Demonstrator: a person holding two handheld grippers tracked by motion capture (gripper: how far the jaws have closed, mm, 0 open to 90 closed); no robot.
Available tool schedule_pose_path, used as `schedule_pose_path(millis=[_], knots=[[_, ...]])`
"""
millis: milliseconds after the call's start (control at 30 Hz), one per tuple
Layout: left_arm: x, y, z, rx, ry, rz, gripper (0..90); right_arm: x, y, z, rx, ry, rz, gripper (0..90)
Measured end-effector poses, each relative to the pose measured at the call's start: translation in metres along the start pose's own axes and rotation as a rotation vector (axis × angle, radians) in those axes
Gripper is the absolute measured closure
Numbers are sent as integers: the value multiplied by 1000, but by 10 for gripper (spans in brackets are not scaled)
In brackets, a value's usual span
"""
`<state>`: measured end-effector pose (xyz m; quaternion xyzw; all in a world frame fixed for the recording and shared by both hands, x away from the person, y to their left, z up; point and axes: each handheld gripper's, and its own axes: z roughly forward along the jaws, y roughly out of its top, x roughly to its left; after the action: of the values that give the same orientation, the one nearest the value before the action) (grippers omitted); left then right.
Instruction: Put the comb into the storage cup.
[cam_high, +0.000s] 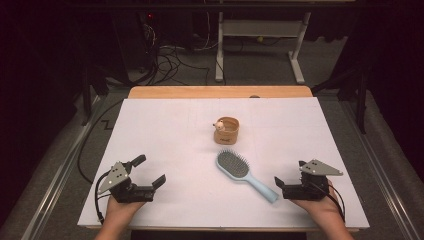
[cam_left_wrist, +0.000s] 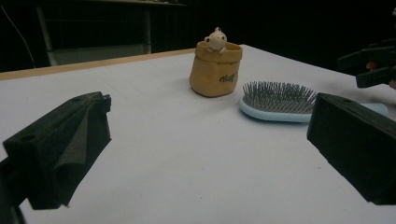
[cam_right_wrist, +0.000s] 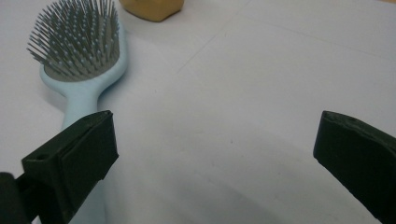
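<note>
On white table (cam_high: 165, 130), hairbrush (cam_high: 234, 165), dark room

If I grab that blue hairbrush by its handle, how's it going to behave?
The hairbrush looks like rigid plastic, so it should lift stiffly. Its wide bristled head probably outweighs the slim handle, so it may droop head-first. The smooth handle could slip in the jaws. Lying flat, it seems unlikely to roll.
</note>
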<state>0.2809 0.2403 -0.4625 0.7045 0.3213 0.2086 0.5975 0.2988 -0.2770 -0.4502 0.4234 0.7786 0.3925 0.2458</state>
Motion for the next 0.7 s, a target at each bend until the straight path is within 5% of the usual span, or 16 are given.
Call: schedule_pose_path(millis=[167, 267, 700], knots=[[2, -1, 2, 48, 0, 10, 4, -5, 1, 6, 77, -6, -1, 3], [4, 0, 2, 21, 26, 18, 4, -7, 0, 10, 132, -8, 4, 3], [4, 0, 5, 48, -4, 2, 6, -7, -5, 17, 303, -6, -32, 3]])
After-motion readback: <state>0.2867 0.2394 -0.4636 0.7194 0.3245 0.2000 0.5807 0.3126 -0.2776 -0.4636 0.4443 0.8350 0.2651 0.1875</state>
